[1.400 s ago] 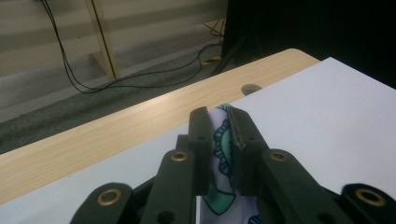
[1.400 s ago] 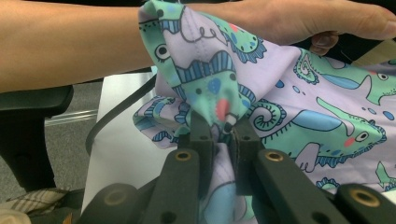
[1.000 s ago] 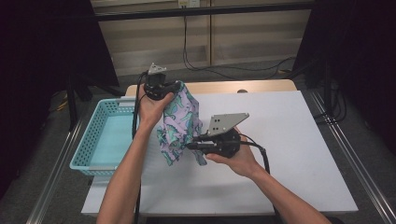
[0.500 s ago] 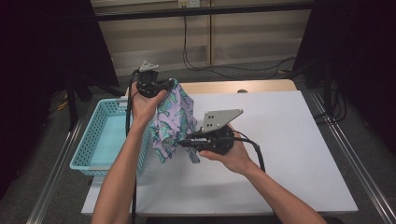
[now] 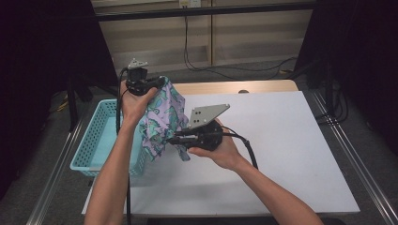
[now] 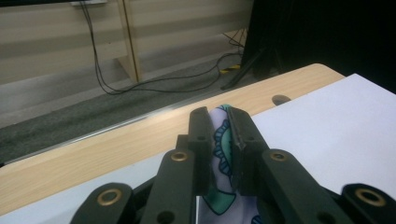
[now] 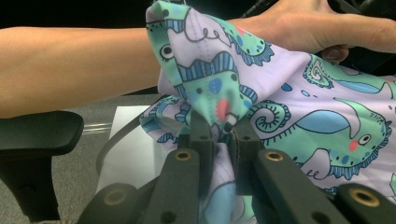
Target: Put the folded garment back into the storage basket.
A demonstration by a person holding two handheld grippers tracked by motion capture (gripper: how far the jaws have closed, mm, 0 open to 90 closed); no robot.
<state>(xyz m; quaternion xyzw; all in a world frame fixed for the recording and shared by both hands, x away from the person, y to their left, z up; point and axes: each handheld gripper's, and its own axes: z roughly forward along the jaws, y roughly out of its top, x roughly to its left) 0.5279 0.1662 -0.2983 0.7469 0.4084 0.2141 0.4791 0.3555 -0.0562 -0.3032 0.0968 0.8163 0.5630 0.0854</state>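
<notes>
Cloth: a patterned cloth (image 5: 162,117), lilac with green sea creatures, hangs in the air between the two grippers, over the table's left edge and just beside the basket, toward 9 o'clock of the table's middle.
Left gripper: the left gripper (image 5: 157,84) is raised at about 11 o'clock of the table's middle, its jaws clenched on the cloth's top corner; in the left gripper view a fold of cloth (image 6: 223,140) sits pinched between the two black jaws.
Right gripper: the right gripper (image 5: 170,139) is lower, pointing toward 9 o'clock, jaws closed on a bunched fold (image 7: 219,112) near the cloth's lower part.
Basket: the turquoise basket (image 5: 96,143) stands at the table's left edge, looks empty, and lies directly at 9 o'clock of the hanging cloth.
Table: white table (image 5: 281,140), bare to the right.
Risk, slip: both holds take only a small pinch of fabric; a sharp pull apart could drag the cloth out of one gripper, and it would swing from the other.
Risk, snag: the loose lower hem hangs close to the basket's near wall and could catch on its rim if carried across low.
Risk, cable: the left cable trails down along the forearm, near the cloth, and might tangle.
Left arm pose: forearm rises steeply from 6 o'clock, wrist bent, hand high.
Right arm pose: forearm enters from 5 o'clock, lying low across the table, hand cupped under the gripper.
</notes>
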